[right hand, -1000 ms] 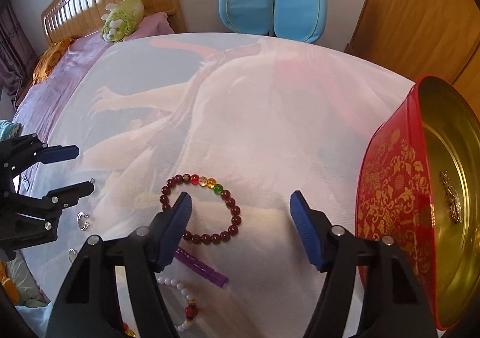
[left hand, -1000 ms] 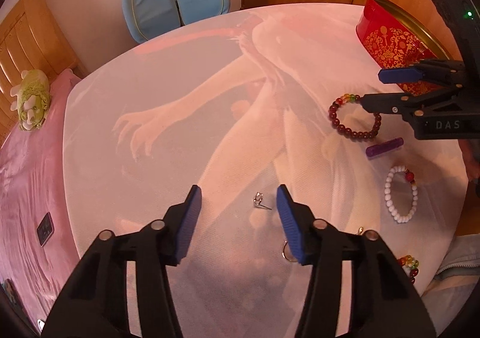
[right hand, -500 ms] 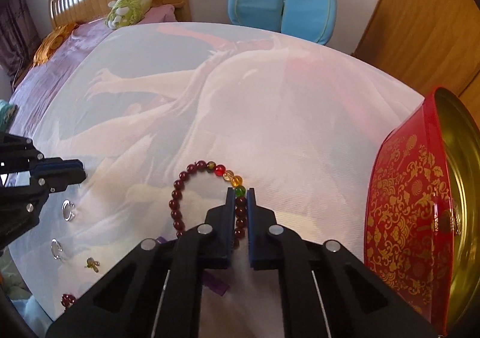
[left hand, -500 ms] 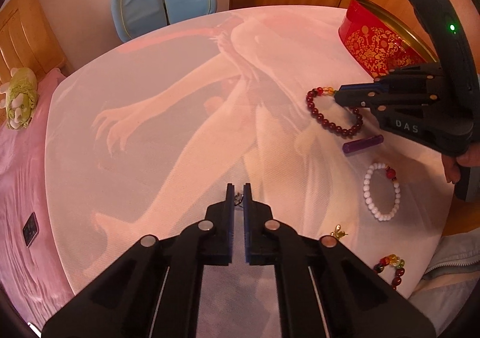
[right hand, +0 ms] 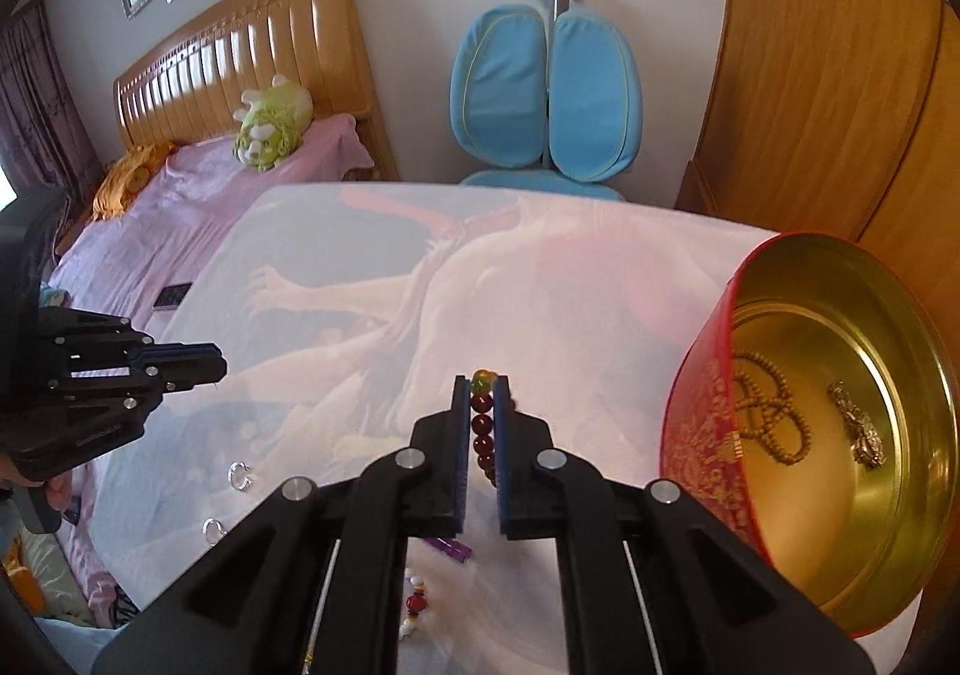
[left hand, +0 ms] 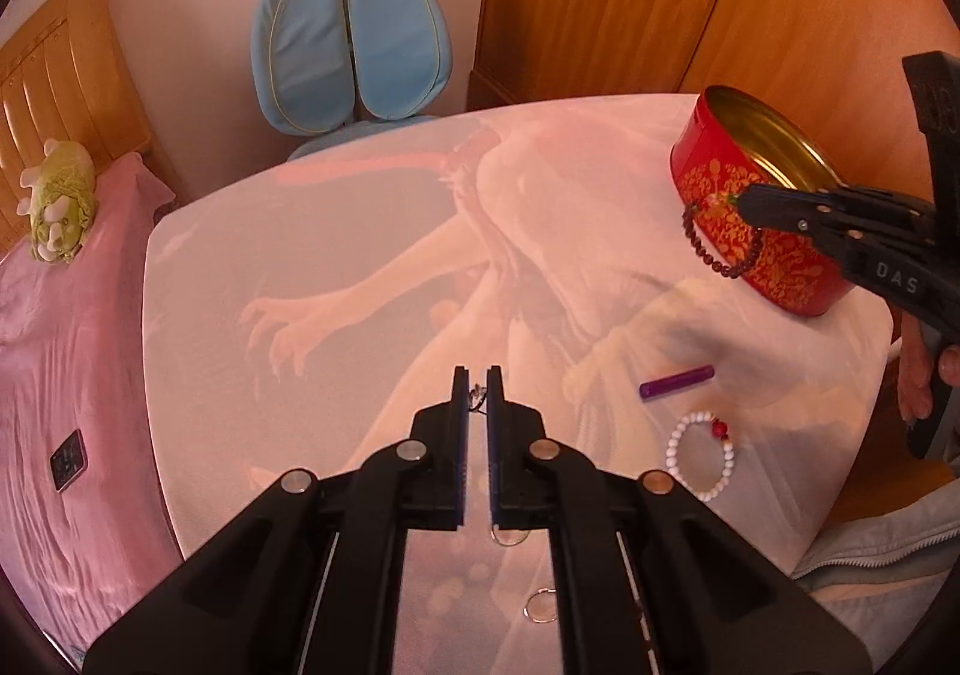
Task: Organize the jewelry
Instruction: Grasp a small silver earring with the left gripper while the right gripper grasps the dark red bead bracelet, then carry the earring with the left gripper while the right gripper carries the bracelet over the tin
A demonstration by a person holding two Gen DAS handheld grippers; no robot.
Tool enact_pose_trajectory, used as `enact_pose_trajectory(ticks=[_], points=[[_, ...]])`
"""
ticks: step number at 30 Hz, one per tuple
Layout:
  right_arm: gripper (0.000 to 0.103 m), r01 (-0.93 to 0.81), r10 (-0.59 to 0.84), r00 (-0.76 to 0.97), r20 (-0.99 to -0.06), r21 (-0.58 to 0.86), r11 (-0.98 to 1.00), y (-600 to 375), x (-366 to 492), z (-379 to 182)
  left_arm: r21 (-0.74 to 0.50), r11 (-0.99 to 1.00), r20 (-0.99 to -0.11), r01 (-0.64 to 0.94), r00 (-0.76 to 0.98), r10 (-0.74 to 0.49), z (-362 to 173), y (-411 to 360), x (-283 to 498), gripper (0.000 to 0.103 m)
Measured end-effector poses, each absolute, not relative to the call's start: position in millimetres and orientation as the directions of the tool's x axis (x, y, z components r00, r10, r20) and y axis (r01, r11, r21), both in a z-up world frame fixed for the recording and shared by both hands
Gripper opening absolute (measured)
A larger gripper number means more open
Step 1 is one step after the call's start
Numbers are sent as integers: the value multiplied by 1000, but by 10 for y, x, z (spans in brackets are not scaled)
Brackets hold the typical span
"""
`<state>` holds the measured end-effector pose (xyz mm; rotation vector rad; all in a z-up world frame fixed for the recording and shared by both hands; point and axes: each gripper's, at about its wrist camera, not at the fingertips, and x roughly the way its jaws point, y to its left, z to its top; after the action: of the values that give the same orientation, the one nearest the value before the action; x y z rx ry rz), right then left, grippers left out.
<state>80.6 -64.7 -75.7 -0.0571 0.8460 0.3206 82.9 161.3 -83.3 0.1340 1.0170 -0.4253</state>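
A bedroom holds a pink-sheeted bed [right hand: 198, 207] with a wooden headboard, a blue chair [right hand: 549, 87] and a table under a pale printed cloth [left hand: 372, 231], where the jewelry is being gathered into a red and gold tin [left hand: 774, 231] at the far right. The job looks roughly half done, judging from how things lie: the tin already holds a tan bead strand [right hand: 774, 411] and a small metallic piece [right hand: 864, 429], while a purple tube [left hand: 677, 381], a white bead bracelet [left hand: 702, 453] and two silver rings [left hand: 542, 606] lie loose on the cloth. The right gripper [right hand: 482, 405] is clamped on a dark red bead bracelet [right hand: 483, 429], lifted clear of the cloth just beside the tin; the left gripper [left hand: 478, 393] is pinched nearly closed on a tiny silver earring [left hand: 477, 392], well apart from the tin. Only the right wrist view looks into the tin; only the left wrist view shows the bracelet dangling in a loop against the tin's wall.
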Motion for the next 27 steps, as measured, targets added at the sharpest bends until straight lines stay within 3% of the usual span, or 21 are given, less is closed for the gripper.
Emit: enact_pose_trajectory(ticks=[4,8,11,18,27], points=[[9,-261,264,682,-682,111,959,-941,660,-393,-76,898,-827,433,475,-299,-610,1404,878,5],[9,-221,246,727,-641,120,968,-1263,545,-95,-179,882,-797,435,462,-389,-355,1138,1001,5],[9,-170,194,764,-616,97,981,-1517,437,58,-188,853,-778,486,456,-432,-161,816,1065,5],[9,-11,74,792,-606,107,994,-2246,285,168,-152,763,-741,628,439,-509,195,29,1099,5],[9,101,-41,782,-622,62,993,-2777,195,154,-162,681,-755,714,354,-552,219,-720,1196,5]])
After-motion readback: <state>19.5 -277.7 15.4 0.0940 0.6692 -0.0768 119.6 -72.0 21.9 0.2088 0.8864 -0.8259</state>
